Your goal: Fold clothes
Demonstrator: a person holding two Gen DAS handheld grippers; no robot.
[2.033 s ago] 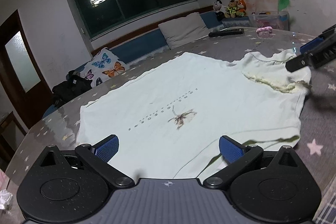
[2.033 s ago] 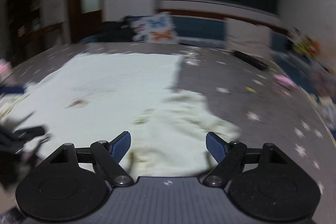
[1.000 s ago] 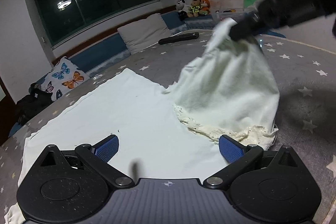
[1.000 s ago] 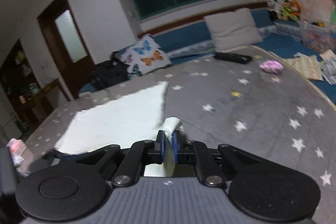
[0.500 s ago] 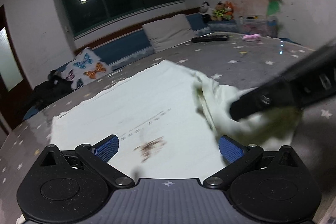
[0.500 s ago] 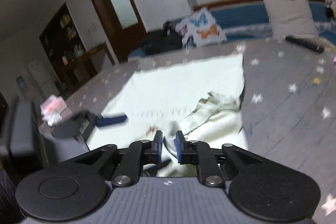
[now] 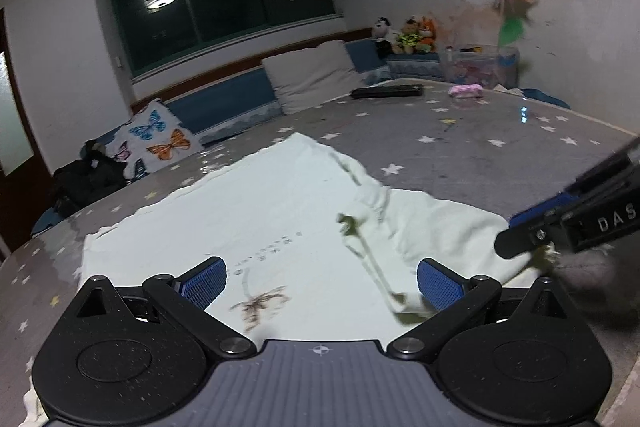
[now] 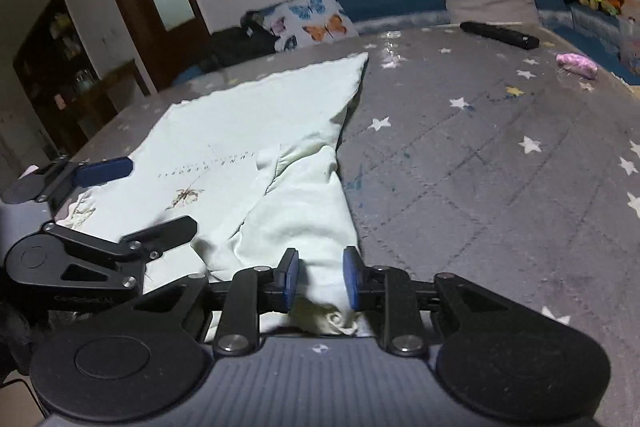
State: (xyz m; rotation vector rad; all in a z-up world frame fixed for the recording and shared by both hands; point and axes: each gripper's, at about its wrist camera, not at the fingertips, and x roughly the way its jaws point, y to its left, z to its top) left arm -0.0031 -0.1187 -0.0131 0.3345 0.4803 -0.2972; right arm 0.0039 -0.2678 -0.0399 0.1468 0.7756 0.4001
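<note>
Here the left gripper (image 7: 322, 283) hovers with jaws wide over the pale shirt (image 7: 248, 223) spread on the starred grey mat (image 7: 480, 155); rightward, the right gripper (image 8: 319, 277) is opening, jaws narrow, the folded-over sleeve (image 8: 304, 211) lying between them.

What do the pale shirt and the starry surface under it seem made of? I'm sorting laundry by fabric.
The pale shirt looks like soft matte knit, probably cotton: it slumps in limp folds and has a frilly edge. The starry surface looks like a grey printed mat with a slight sheen, possibly quilted or vinyl; stitch-like lines cross it.
</note>
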